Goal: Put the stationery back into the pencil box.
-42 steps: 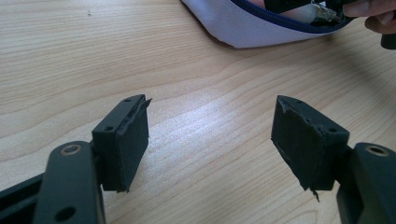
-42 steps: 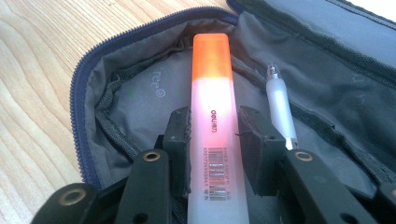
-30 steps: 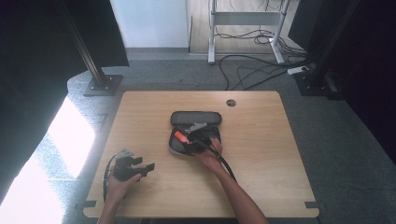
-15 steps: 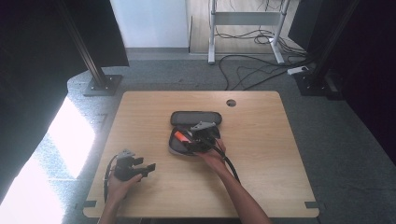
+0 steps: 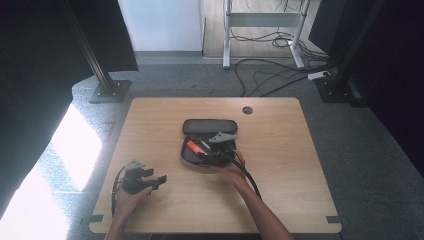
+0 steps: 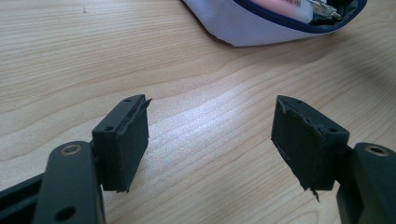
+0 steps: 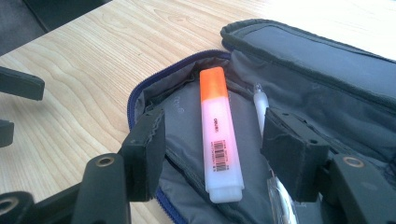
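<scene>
In the high view, the right claw point(image 5: 212, 152) sits over the open, dark fabric pencil case point(image 5: 209, 128) near the middle of the pale wooden counter point(image 5: 280, 170). The case's flap lies spread flat on the far side of that claw, and an orange highlighter pen point(image 5: 192, 146) lies inside the case just to the left of it. A black cable point(image 5: 248, 176) trails from this claw back along the person's forearm. The left claw point(image 5: 159, 179) rests on the counter well apart from the case, nearer the person and off to the left of the right claw, pointing toward the right.

In the left gripper view, the left claw point(image 6: 212, 140) is spread wide with only bare wood grain between its two black pads point(image 6: 128, 140). The grey, blue-zipped edge of the pencil case point(image 6: 261, 25) lies well ahead of it, toward the upper right.

In the right gripper view, the right claw point(image 7: 212, 149) has just been opening; it stands spread, and the highlighter pen point(image 7: 219, 135) lies in the gap, clear of both pads point(image 7: 292, 151). The pen rests flat on the grey lining of the case point(image 7: 187, 116), its orange cap pointing away from the claw. A clear-barrelled pen point(image 7: 260, 103) lies just beside it, passing behind the right-hand pad. The case flap point(image 7: 322, 56) stretches beyond the claw.
</scene>
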`<control>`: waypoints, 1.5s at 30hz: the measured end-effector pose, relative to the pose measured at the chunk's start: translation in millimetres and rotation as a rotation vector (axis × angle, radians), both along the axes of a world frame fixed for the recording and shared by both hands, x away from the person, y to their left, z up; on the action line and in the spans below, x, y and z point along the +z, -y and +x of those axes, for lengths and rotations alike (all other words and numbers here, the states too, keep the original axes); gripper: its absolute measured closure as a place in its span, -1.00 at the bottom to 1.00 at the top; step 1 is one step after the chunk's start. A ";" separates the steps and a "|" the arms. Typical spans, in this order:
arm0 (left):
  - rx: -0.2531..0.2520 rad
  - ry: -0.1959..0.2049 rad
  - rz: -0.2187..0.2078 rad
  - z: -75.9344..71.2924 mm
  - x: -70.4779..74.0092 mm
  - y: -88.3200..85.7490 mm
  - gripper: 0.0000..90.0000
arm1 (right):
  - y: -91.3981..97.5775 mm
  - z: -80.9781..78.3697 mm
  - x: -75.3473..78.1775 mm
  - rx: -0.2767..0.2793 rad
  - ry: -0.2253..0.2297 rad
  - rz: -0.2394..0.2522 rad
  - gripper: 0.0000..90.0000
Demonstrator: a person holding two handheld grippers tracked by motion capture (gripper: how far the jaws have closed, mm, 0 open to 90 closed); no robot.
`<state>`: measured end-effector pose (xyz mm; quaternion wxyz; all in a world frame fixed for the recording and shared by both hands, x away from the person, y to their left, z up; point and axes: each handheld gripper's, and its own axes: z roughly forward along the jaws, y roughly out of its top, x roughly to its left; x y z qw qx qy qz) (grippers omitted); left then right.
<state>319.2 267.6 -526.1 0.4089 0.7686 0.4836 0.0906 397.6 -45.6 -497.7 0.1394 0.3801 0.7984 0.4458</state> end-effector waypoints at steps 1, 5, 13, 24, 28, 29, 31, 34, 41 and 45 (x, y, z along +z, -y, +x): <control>0.002 0.000 -0.001 -0.3 0.4 0.1 -0.38 | 0.8 -0.8 0.4 -0.002 0.002 0.001 -0.14; 0.001 0.002 -0.002 -0.9 0.6 0.0 -0.38 | 5.5 -5.1 2.3 -0.006 0.007 0.011 -0.15; -0.003 0.002 0.004 -1.2 0.3 1.1 -0.38 | 26.2 -20.8 11.0 -0.015 0.037 0.021 -0.15; -0.016 -0.001 0.015 -2.1 -0.5 6.6 -0.38 | 67.2 -55.3 6.5 -0.042 0.060 0.035 -0.16; -0.016 -0.001 0.014 -2.7 -0.4 7.5 -0.38 | 83.3 -67.8 2.7 -0.057 0.065 0.043 -0.16; -0.017 0.000 0.015 -2.7 -0.4 7.7 -0.38 | 87.2 -70.6 1.4 -0.062 0.065 0.048 -0.16; -0.019 0.000 0.017 -2.8 -0.4 8.3 -0.38 | 94.5 -76.4 -1.3 -0.070 0.063 0.051 -0.16; -0.019 -0.002 0.018 -3.0 -1.0 8.9 -0.38 | 104.7 -84.7 -6.1 -0.085 0.064 0.051 -0.16; -0.022 -0.002 0.021 -3.2 -1.5 9.8 -0.38 | 126.0 -100.9 -22.9 -0.124 0.050 0.032 -0.16; -0.023 -0.003 0.022 -3.1 -1.6 10.5 -0.38 | 137.2 -104.4 -30.2 -0.150 0.033 0.034 -0.16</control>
